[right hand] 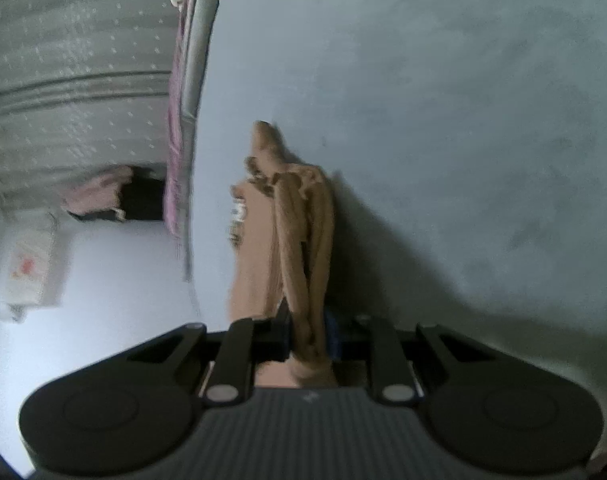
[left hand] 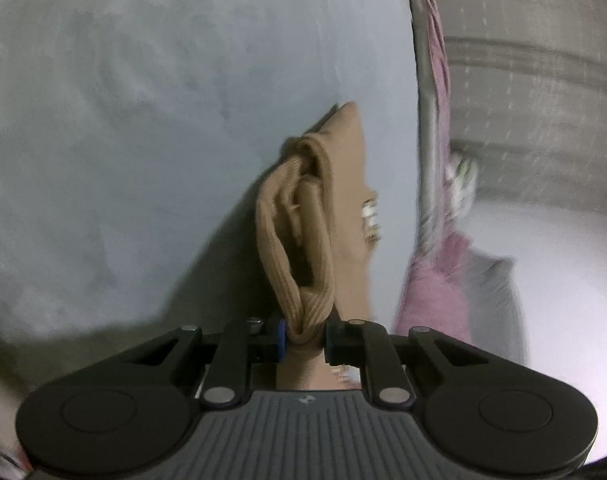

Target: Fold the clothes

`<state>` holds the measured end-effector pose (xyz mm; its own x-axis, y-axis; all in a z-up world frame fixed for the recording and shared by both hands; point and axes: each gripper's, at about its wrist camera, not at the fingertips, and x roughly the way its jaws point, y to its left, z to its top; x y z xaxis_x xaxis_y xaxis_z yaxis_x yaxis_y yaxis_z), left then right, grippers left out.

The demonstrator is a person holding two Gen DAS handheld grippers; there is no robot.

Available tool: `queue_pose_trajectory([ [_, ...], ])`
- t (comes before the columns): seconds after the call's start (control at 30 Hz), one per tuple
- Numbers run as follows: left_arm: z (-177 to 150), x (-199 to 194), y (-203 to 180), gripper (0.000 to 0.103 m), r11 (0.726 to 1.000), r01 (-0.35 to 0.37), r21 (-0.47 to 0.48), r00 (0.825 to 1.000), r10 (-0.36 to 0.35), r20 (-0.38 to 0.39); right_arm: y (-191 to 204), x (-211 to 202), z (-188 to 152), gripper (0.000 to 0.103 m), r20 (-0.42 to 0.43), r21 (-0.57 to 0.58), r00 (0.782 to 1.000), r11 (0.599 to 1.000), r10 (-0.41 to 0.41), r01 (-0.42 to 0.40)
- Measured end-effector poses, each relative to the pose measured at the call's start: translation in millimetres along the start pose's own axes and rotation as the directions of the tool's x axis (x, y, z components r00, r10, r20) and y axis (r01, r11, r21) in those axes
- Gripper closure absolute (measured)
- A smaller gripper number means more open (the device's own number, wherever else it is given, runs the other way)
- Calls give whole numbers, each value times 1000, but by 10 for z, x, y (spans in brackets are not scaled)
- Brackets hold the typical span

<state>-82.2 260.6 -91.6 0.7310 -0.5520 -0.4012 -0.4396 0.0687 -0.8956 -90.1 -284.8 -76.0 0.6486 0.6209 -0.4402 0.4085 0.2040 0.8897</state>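
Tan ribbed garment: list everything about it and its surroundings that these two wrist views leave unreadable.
- Tan ribbed garment: its type and full shape; both views show only bunched folds, and each gripper's body hides the lower part.
- White label: its print, too small and blurred.
- Pink cloth at the blue-grey surface edge: motion-blurred in the left wrist view.
- Dark and pink heap on the floor: blurred in the right wrist view.

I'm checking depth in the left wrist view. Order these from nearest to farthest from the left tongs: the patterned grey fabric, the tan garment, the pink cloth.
1. tan garment: clamped in the left tongs, centre.
2. pink cloth: lower right, at the surface's edge.
3. patterned grey fabric: upper right, beyond that edge.
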Motion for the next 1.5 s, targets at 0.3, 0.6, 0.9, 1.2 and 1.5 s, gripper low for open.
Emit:
queue_pose_trajectory([
  [0.3,77,199,-181,89,963,171,-208,985,-160,69,315,162,164,87,37,153,983,971,181,-184],
  [0.6,442,787,-671,88,966,194,-170,977,-173,127,615,710,542,86,79,205,973,951,218,-230],
  [0.9,771,1191,-776,85,990,104,-93,984,-89,155,687,1268,962,81,107,228,972,946,210,-230],
  [1.2,925,1355,-864,76,995,70,64,989,-78,126,610,1587,1313,61,113,230,969,943,219,-240],
  [1.5,931,1150,-1288,58,874,-78,480,982,-15,187,781,1393,1607,60,186,5,972,989,145,-148],
])
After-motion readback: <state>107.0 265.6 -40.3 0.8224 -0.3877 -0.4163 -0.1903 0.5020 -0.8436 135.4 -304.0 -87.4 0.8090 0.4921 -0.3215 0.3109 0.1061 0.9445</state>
